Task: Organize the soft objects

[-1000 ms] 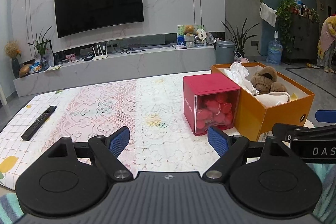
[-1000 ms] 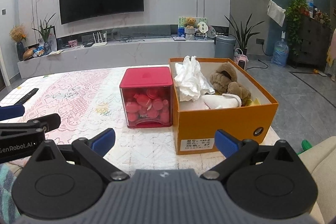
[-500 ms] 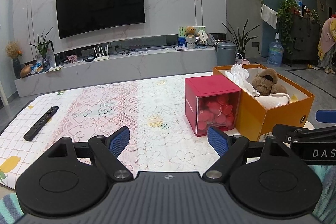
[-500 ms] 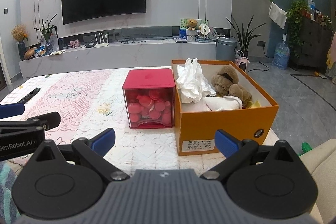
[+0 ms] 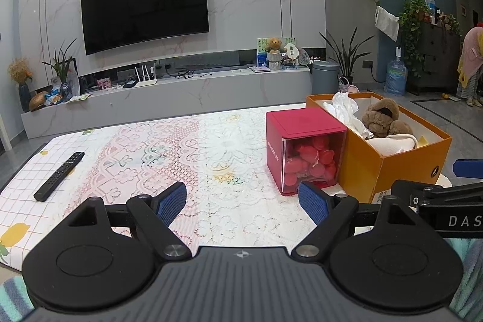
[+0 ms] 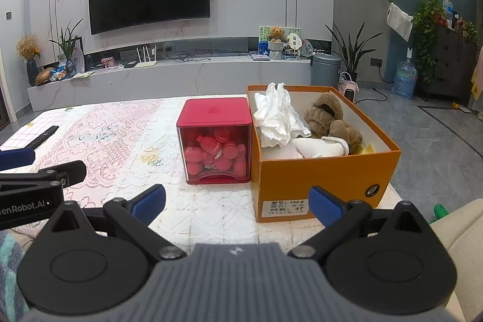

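While both grippers hover low over the near edge of the table, the scene reads as follows.

Left gripper (image 5: 243, 199): jaws spread wide, nothing between the blue pads, lace cloth showing in the gap.
Right gripper (image 6: 238, 202): jaws spread wide, holding nothing, aimed at the near wall of the orange box.
Table (image 5: 126, 147): covered by a lace cloth with pink and white flower patterns.
Orange box (image 6: 320, 174): open, standing at the right end of the table, a white label on its near wall.
Soft things: all inside the orange box; a crumpled white cloth (image 6: 276, 116) at the left, a brown plush toy (image 6: 332, 119) at the back right, a folded white cloth (image 6: 320, 147) at the front.
Red box (image 6: 215, 141): touching or just beside the orange box on its left, red lid on top, clear front showing red and pink round pieces.
Remote control (image 5: 59, 175): lying flat at the far left of the table, well apart from the 2 boxes.
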A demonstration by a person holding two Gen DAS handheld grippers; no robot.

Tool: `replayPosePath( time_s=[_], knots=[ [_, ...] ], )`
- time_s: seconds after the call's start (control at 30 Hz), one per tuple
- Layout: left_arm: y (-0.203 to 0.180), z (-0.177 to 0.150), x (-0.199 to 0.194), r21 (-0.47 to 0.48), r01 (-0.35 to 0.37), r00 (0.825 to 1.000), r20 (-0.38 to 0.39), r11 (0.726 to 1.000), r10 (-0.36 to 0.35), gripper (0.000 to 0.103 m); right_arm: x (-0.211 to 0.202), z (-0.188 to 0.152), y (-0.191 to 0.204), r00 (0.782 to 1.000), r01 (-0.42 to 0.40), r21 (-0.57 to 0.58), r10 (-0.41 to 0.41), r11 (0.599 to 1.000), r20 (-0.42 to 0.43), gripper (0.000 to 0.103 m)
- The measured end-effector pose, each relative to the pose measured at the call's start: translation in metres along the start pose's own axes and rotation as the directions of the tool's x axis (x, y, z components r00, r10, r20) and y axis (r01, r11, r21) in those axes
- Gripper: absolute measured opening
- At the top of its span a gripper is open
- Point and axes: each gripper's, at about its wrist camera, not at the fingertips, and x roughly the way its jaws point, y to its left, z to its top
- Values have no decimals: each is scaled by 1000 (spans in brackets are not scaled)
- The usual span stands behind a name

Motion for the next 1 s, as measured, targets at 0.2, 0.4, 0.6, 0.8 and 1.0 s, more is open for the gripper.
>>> replayPosePath(
  time_s=[0.2, 0.4, 0.6, 0.8, 1.0],
  knots=[
    [0, 0, -1, -1, 1, 1000, -1, 1000, -1, 98, 0, -1, 0, 1000, 0, -5, 0, 1000, -3, 99],
    [-1, 0, -1, 0, 1, 1000, 0, 1000, -1, 98, 0, -1, -1, 1000, 0, -1, 0, 1000, -2, 99],
    [-1, 0, -1, 0, 2, 1000, 0, 1000, -2, 98, 0, -1, -1, 1000, 0, -1, 0, 1000, -3, 99],
    [-2, 0, -2, -1, 2, 1000, 0, 1000, -2, 98, 0, -1, -1, 1000, 0, 0, 0, 1000, -4, 99],
    [-1, 0, -1, -3, 2, 1000, -1, 1000, -2, 98, 0, -1, -1, 1000, 0, 0, 0, 1000, -5, 99]
  ],
)
